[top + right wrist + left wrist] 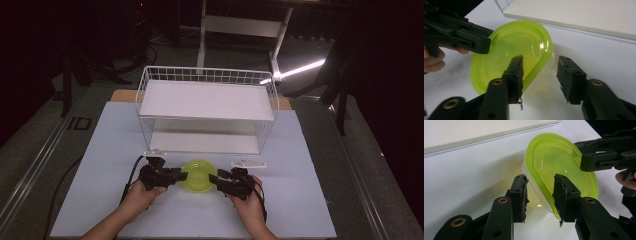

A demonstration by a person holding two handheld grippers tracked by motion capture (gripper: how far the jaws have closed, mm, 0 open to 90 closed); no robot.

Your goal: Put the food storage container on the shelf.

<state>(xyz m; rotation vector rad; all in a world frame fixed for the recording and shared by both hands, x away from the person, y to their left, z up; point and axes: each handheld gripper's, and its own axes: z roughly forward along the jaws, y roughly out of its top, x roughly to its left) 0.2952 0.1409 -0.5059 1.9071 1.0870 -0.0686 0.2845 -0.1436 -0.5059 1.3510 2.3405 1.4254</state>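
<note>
1. A lime-green translucent bowl point(198, 175) is seen on the white table point(300, 200), just in front of the two-tier wire rack point(207, 107), midway between the two grippers.

2. The left gripper point(181, 176) is placed at the bowl's left side and the right gripper point(214, 178) at its right side, so the bowl lies directly between the two hands and neither is clearly nearer.

3. In the left gripper view, the left gripper's fingers point(520, 195) are held partly open and straddle the bowl's rim: one finger sits outside the clear wall, the other over the green inside. Firm contact cannot be told; the wall looks close to the outer finger.

4. In the right gripper view, the right gripper's fingers point(515, 75) are spread wide. One finger overlaps the bowl's rim from the inside, while the other stands apart from the wall, over bare table. Nothing is clamped.

5. The bowl is round, so no long axis is offered; the rim wall runs between each pair of fingers, which is judged to be the relation on which a closing pinch from both sides would depend.
</note>
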